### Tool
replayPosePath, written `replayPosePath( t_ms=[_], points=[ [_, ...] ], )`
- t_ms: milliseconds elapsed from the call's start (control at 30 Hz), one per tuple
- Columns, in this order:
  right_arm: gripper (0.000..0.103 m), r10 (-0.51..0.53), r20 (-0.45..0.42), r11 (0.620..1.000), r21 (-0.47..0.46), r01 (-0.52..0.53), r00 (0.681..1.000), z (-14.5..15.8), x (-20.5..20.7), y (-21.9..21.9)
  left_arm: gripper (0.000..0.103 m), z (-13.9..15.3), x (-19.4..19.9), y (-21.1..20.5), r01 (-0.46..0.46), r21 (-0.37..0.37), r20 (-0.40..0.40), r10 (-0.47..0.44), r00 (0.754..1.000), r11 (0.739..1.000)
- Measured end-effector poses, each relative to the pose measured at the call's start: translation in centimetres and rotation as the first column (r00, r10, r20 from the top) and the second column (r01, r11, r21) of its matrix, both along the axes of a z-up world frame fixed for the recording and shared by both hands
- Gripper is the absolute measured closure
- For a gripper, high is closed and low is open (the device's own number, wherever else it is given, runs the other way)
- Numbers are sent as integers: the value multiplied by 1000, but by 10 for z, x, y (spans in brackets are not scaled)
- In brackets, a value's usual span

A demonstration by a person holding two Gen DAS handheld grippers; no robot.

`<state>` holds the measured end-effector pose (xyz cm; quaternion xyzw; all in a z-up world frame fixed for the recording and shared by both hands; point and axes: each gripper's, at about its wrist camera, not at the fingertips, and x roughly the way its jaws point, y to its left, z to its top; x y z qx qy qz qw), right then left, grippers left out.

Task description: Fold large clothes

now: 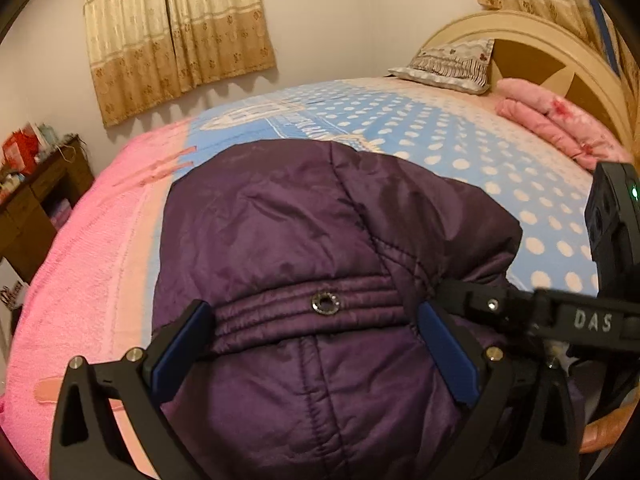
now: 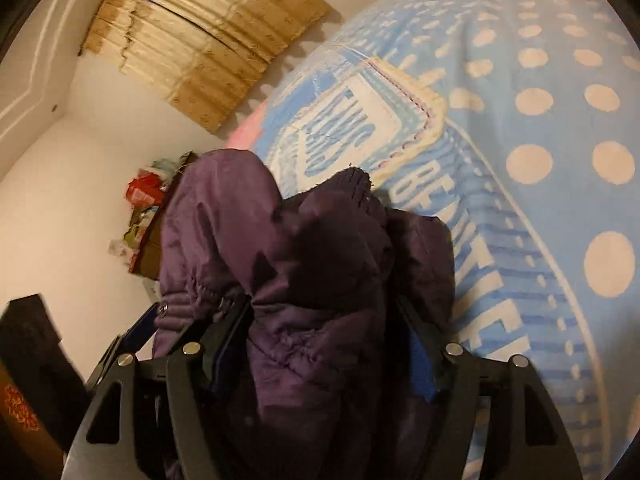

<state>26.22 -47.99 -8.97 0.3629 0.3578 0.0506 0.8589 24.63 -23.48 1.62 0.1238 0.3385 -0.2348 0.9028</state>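
Fabric of the purple padded jacket (image 1: 304,248), lying bunched on the bed (image 1: 460,148), is straddled by the open left claw (image 1: 316,344) and pinched by the right claw (image 2: 320,344); both edges are best lifted level, then laid flat.

Home bedroom: wide bed under blue polka-dot blanket (image 1: 440,136), curved cream wooden headboard (image 1: 532,40) behind, beige patterned curtains (image 1: 176,32) beyond bed.
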Motion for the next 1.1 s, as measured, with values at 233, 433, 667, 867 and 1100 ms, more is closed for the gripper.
replayPosePath(
  t_ms=[233,433,667,867,1100],
  points=[
    [22,-19,78,997,-74,25,997,46,-41,-9,0,37,7,59,22,-136,0,-22,1000,990],
    [13,12,23,979,-205,-7,1000,50,-35,-3,0,13,52,113,-104,-193,-166,72,983,976],
    [1,57,-8,997,57,-57,998,-5,-17,-18,0,-31,68,108,-65,-363,-357,-74,931,930],
    [1,155,9,988,14,-155,988,-7,11,-1,0,-65,80,110,-80,-552,-464,-227,856,830],
    [43,157,45,987,30,-159,987,14,0,13,27,-36,50,104,-41,-557,-365,-200,909,830]
  ],
)
